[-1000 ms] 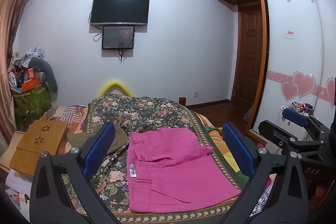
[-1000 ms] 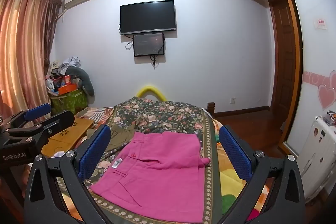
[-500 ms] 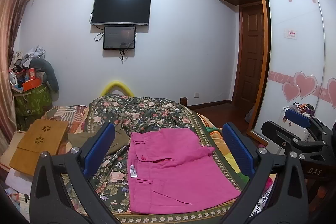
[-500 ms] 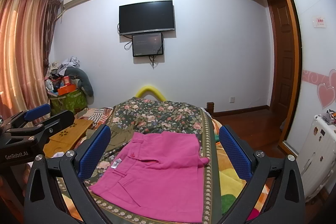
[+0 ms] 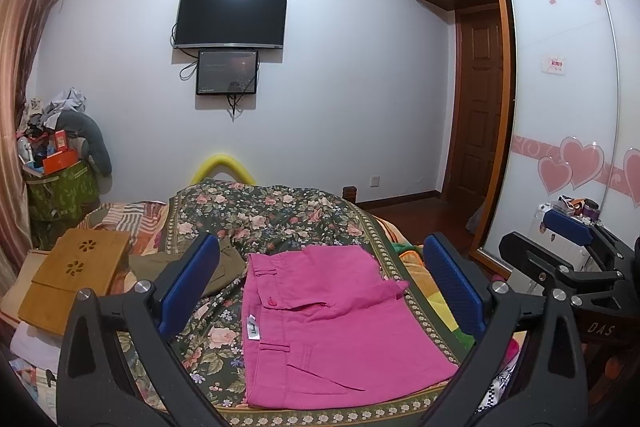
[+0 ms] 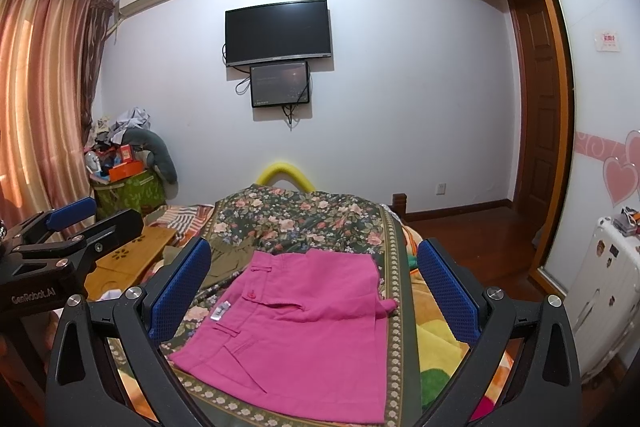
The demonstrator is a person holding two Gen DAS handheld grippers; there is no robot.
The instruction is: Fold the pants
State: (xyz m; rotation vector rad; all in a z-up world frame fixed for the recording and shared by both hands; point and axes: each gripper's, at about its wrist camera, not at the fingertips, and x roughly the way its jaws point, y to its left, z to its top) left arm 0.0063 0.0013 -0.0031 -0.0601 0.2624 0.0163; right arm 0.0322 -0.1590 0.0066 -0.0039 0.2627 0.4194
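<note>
Pink pants [image 5: 328,323] lie folded into a compact rectangle on the floral bedspread [image 5: 280,211], waistband to the left with a white label. They also show in the right wrist view [image 6: 304,331]. My left gripper [image 5: 320,287] is open and empty, held above and in front of the pants. My right gripper [image 6: 316,291] is open and empty too, held above the pants' near edge. The right gripper shows at the right edge of the left wrist view [image 5: 568,247]; the left gripper shows at the left of the right wrist view [image 6: 68,227].
Olive-green clothing [image 5: 224,267] lies left of the pants. A wooden lap tray [image 5: 76,275] sits at the bed's left. A cluttered green box [image 5: 60,187] stands in the far left corner. A wardrobe with heart decals [image 5: 572,147] and a white suitcase [image 6: 600,291] stand to the right.
Both grippers have shifted only slightly; the views have barely drifted. The pants have not moved.
</note>
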